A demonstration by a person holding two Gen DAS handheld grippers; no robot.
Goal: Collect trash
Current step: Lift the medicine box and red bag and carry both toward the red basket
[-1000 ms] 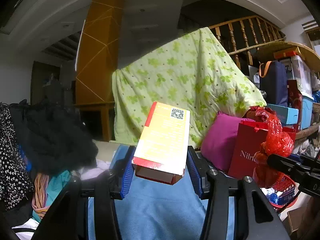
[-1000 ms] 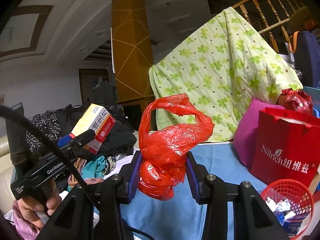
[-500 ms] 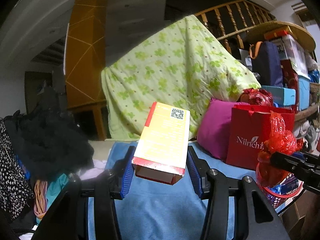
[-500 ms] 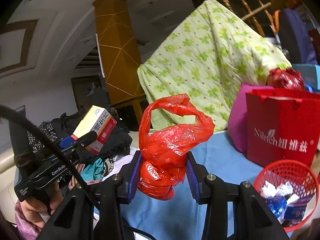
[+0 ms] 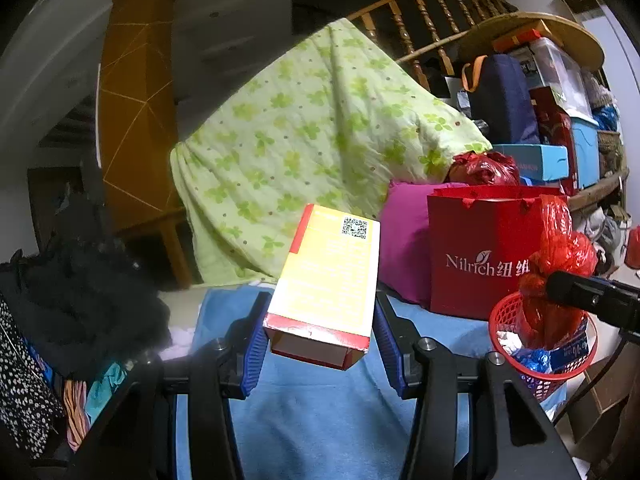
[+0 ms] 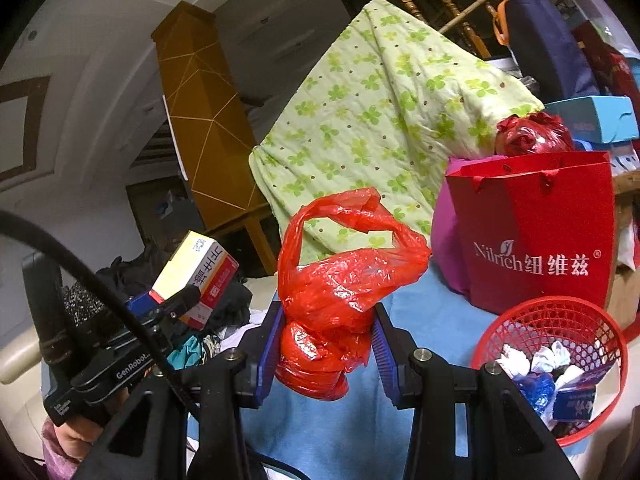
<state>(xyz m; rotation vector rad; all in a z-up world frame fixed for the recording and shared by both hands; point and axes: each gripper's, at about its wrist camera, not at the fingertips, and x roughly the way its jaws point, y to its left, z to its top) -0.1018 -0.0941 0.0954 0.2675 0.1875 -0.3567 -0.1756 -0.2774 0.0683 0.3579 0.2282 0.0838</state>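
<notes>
Trash already lies in the red basket (image 6: 560,316), while left gripper (image 5: 320,330) fingers clamp a yellow box (image 5: 328,276) and right gripper (image 6: 326,346) fingers pinch a red plastic bag (image 6: 340,280), both not yet dropped in.

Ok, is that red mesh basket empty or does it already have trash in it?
Partly filled. The right wrist view shows crumpled white paper, a blue wrapper and a small carton inside the red mesh basket, all sitting below its rim.
</notes>
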